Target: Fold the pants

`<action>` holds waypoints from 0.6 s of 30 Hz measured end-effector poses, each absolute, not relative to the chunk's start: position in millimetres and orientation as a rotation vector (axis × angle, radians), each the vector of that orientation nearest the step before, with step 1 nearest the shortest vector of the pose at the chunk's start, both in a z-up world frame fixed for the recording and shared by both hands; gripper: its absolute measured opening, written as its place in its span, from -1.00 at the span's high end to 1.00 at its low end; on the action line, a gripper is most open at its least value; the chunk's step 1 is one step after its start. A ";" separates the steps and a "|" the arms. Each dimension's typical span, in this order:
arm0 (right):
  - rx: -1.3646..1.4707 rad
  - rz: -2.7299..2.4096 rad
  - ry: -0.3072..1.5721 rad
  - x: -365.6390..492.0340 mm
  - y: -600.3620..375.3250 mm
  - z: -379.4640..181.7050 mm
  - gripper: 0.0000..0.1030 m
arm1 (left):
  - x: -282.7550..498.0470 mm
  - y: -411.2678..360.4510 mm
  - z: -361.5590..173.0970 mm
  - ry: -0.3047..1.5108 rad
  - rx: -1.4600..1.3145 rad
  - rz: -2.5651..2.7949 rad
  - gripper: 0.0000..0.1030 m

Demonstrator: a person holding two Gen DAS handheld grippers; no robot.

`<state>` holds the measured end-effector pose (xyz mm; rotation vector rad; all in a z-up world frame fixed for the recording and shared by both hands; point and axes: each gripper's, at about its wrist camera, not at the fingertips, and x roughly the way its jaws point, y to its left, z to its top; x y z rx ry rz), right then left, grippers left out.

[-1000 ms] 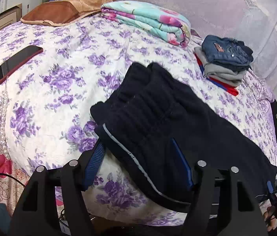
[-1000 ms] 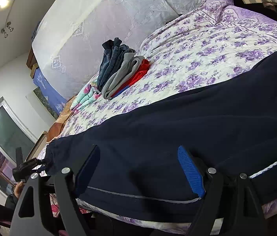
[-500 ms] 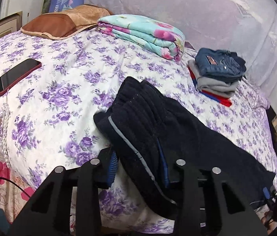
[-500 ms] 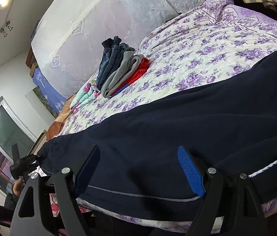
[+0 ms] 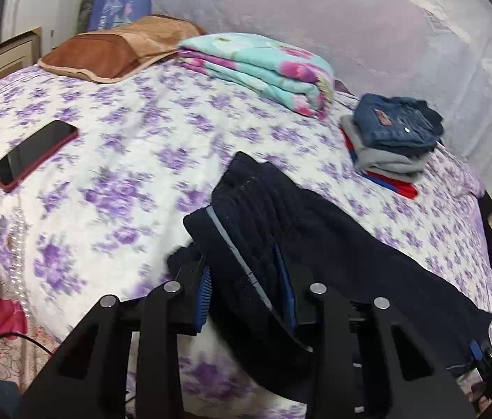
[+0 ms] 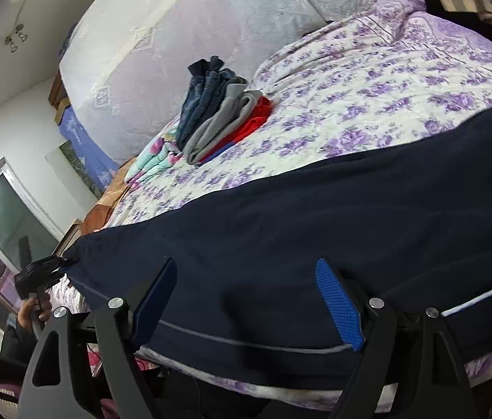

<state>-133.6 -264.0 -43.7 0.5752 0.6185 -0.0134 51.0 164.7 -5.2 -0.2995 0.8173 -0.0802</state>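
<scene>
Dark navy pants with a thin grey side stripe lie stretched along the front of the flowered bed. My left gripper is shut on the bunched waistband end, which is lifted a little off the sheet. In the right wrist view the pants run across the frame. My right gripper stands open over the leg near the bed's front edge, its blue pads wide apart with cloth lying between them. Far left in that view, a hand holds the left gripper at the waistband.
A phone in a red case lies on the left of the bed. At the back are a brown pillow, a folded floral blanket and a stack of folded clothes topped with jeans. A white net curtain hangs behind.
My left gripper has closed on the waistband and drawn it up and inward, bunching the cloth. The right gripper has stayed open in the same spot.
</scene>
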 end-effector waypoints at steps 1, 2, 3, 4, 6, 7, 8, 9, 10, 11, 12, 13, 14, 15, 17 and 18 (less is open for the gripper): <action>0.569 -0.014 0.619 -134.6 -263.4 -42.9 -0.60 | 55.1 171.7 -12.6 0.834 -0.316 -0.064 0.38; 0.564 -0.015 0.622 -135.8 -263.5 -42.9 -0.60 | 62.0 180.6 -28.1 0.871 -0.336 -0.039 0.38; 0.563 -0.023 0.630 -137.8 -264.8 -43.7 -0.60 | 66.4 187.1 -43.1 0.903 -0.357 -0.025 0.36; 0.564 -0.033 0.636 -140.6 -267.2 -44.1 -0.60 | 66.7 189.2 -49.8 0.908 -0.363 -0.023 0.30; 0.546 -0.091 0.612 -154.7 -274.9 -38.7 -0.60 | 60.9 185.6 -48.1 0.876 -0.347 -0.020 0.25; 0.531 -0.128 0.585 -163.8 -278.7 -33.4 -0.60 | 59.0 184.0 -45.9 0.869 -0.343 -0.022 0.17; 0.507 -0.176 0.555 -173.8 -282.8 -26.4 -0.60 | 56.9 182.5 -43.7 0.870 -0.337 -0.020 0.09; 0.448 -0.284 0.503 -191.0 -289.1 -13.8 -0.60 | 55.3 181.5 -41.9 0.872 -0.333 -0.023 -0.11; 0.409 -0.360 0.473 -200.8 -292.7 -6.9 -0.62 | 50.9 180.5 -37.9 0.865 -0.326 -0.033 -0.25; 0.348 -0.510 0.430 -216.7 -299.6 3.3 -0.67 | 46.4 179.6 -33.3 0.857 -0.317 -0.031 -0.29; 0.317 -0.606 0.413 -225.6 -305.2 7.6 -0.84 | 41.5 178.5 -27.3 0.850 -0.310 -0.034 -0.31; 0.299 -0.686 0.409 -232.7 -312.2 9.5 -0.90 | 38.0 176.1 -22.7 0.845 -0.308 -0.040 -0.31; 0.300 -0.734 0.420 -237.1 -320.0 8.8 -0.90 | 33.2 173.9 -16.2 0.835 -0.303 -0.046 -0.31; 0.322 -0.749 0.467 -236.7 -330.6 4.4 -0.90 | 25.7 168.8 -6.2 0.813 -0.286 -0.051 -0.31; 0.350 -0.720 0.585 -224.9 -344.7 -10.7 -0.73 | 14.5 153.1 9.7 0.771 -0.254 -0.095 -0.35; 0.353 -0.653 0.680 -212.2 -350.6 -25.3 0.26 | 10.3 140.4 15.8 0.758 -0.229 -0.133 -0.44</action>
